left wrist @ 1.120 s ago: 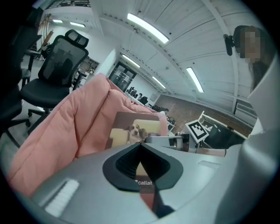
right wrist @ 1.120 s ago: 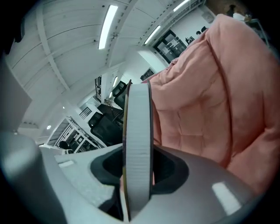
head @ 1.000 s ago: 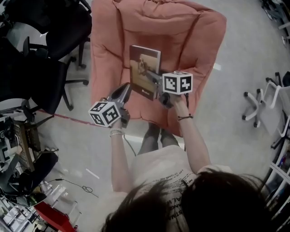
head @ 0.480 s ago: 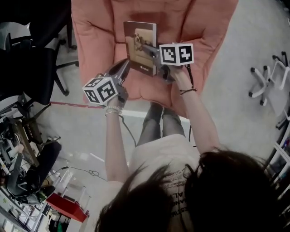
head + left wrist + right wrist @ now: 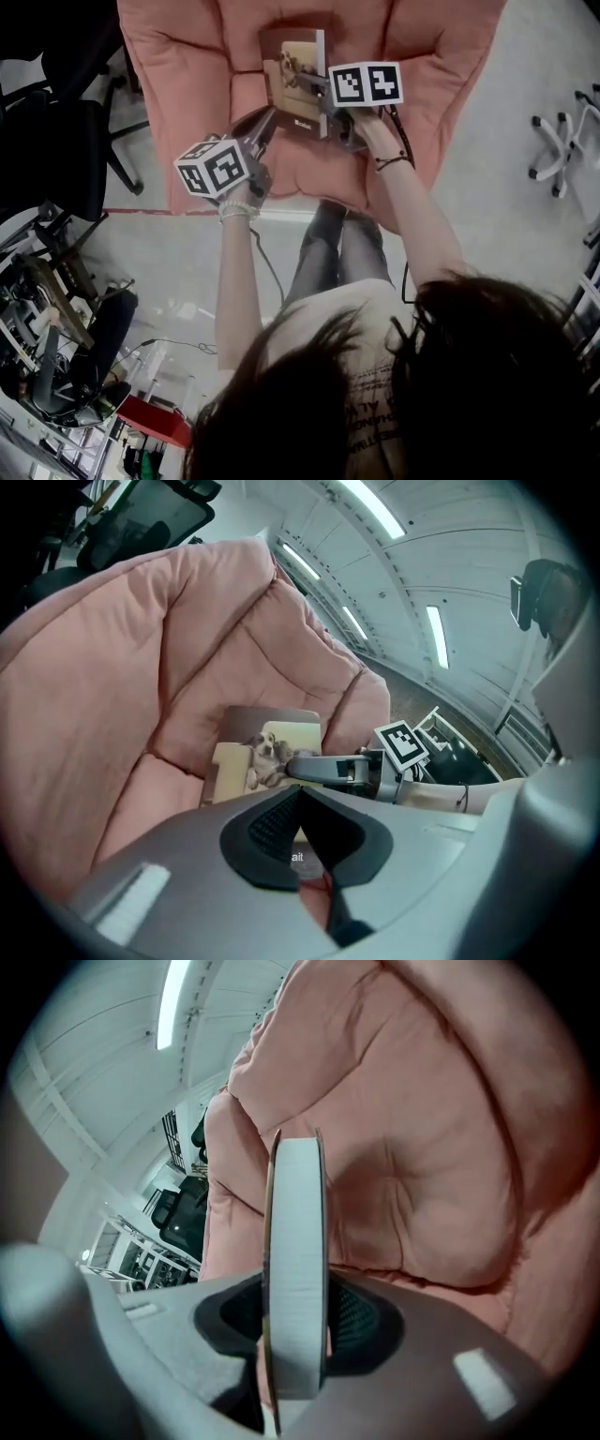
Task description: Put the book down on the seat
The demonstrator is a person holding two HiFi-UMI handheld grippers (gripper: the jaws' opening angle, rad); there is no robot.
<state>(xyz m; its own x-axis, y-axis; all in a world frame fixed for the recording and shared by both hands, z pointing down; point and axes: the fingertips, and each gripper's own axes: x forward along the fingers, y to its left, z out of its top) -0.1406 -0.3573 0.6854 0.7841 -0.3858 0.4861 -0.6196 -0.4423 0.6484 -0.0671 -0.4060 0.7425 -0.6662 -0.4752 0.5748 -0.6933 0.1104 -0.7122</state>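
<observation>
The book (image 5: 292, 67), with a dog picture on its cover, stands nearly upright over the seat of the pink padded chair (image 5: 178, 56). My right gripper (image 5: 315, 89) is shut on its lower right edge. In the right gripper view the book's page edge (image 5: 295, 1260) runs between the pads of that gripper (image 5: 295, 1326), with pink cushion (image 5: 422, 1147) behind. My left gripper (image 5: 266, 120) is shut and empty, just left of and below the book. In the left gripper view its closed tips (image 5: 298, 794) point at the book (image 5: 267, 752) and the right gripper (image 5: 323, 768).
Black office chairs (image 5: 56, 141) stand to the left of the pink chair. A white chair base (image 5: 562, 159) is at the right. Cluttered gear and cables (image 5: 56, 319) lie at the lower left. The person's legs (image 5: 337, 253) are right at the seat's front edge.
The chair, the book and both grippers have slid up in the head view as the person leans in. The right gripper still holds the book; the left stays beside it.
</observation>
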